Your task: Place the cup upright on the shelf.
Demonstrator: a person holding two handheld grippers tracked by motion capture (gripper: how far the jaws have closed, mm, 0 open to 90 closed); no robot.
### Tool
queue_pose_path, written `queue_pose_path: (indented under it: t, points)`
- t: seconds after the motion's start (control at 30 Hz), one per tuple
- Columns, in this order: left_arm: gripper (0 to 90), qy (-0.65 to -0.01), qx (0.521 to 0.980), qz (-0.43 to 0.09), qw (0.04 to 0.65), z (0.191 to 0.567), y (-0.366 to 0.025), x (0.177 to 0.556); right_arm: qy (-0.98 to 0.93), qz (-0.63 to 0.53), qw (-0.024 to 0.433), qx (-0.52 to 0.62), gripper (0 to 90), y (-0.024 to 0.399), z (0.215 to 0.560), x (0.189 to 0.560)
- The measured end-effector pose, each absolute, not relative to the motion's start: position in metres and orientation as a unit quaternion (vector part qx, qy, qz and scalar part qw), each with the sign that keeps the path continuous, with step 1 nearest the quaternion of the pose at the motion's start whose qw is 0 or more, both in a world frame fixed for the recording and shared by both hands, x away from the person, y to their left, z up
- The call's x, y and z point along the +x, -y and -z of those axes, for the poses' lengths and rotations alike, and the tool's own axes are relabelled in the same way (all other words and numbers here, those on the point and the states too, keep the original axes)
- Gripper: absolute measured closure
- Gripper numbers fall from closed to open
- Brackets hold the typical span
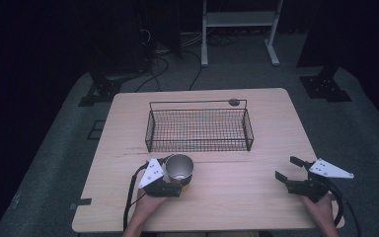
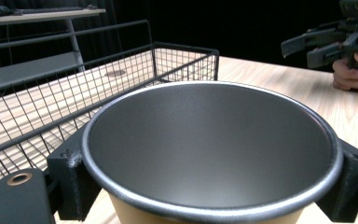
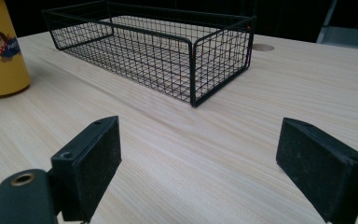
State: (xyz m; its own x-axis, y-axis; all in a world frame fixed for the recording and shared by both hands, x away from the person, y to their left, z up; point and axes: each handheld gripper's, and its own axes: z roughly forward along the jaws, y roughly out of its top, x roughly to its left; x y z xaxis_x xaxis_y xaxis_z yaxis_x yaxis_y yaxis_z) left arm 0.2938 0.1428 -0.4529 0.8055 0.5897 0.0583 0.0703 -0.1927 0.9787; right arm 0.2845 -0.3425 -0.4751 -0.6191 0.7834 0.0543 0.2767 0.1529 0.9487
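**Cup held at the near edge of the table, basket straight ahead**

A yellow cup (image 1: 179, 169) with a grey metal-looking inside is clamped between the jaws of the left gripper (image 1: 170, 183), upright, near the person's side of the table (image 1: 256, 197). The wire basket (image 1: 199, 129) is seen just beyond it, its long axis running left to right. The right gripper (image 1: 288, 171) is held well apart to the right, jaws spread and empty. A cartoon print is carried on the cup's yellow side.
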Motion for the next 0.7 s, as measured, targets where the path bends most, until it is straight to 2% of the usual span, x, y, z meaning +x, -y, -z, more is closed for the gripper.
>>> queue_pose_path:
  t: [0.43, 0.7]
  points:
    - [12.0, -0.197, 0.731, -0.213, 0.617, 0.417, -0.131, 0.315, -0.721, -0.539, 0.235, 0.367, 12.8, 0.343, 0.475, 0.284]
    - [12.1, -0.203, 0.722, -0.211, 0.626, 0.405, -0.126, 0.333, -0.719, -0.541, 0.234, 0.368, 12.8, 0.343, 0.475, 0.285]
